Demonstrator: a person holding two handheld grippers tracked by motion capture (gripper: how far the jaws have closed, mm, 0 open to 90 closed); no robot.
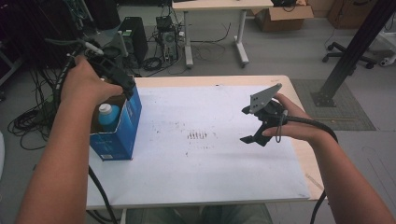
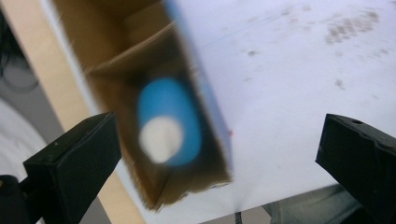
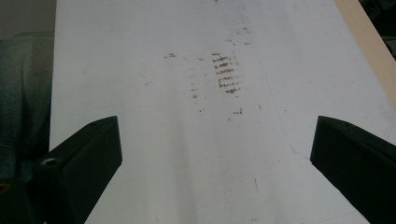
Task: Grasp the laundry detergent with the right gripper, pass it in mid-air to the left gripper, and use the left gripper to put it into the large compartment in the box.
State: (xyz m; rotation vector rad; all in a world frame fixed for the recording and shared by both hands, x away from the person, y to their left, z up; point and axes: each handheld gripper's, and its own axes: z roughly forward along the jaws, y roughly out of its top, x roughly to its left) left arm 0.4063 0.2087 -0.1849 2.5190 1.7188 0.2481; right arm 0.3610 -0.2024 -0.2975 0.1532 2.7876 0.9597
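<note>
High view: at left of frame, the left gripper (image 1: 122, 83) hovers over the box (image 1: 117, 135), where the bottle (image 1: 108, 116) stands upright.
Left gripper view: jaws apart, bottle (image 2: 168, 123) below between them.
Right gripper view: jaws apart over bare counter (image 3: 187, 154).

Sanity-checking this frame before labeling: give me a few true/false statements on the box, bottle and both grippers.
1. The blue bottle stands inside the open blue box. True.
2. The left gripper is clamped on the bottle's white cap. False: its jaws stand wide apart above the box, touching nothing.
3. The box sits at the table's right edge. False: in the high view it is at the left edge of the white sheet.
4. The right gripper is open and holds nothing. True.
5. Dark smudges mark the middle of the sheet. True.
</note>
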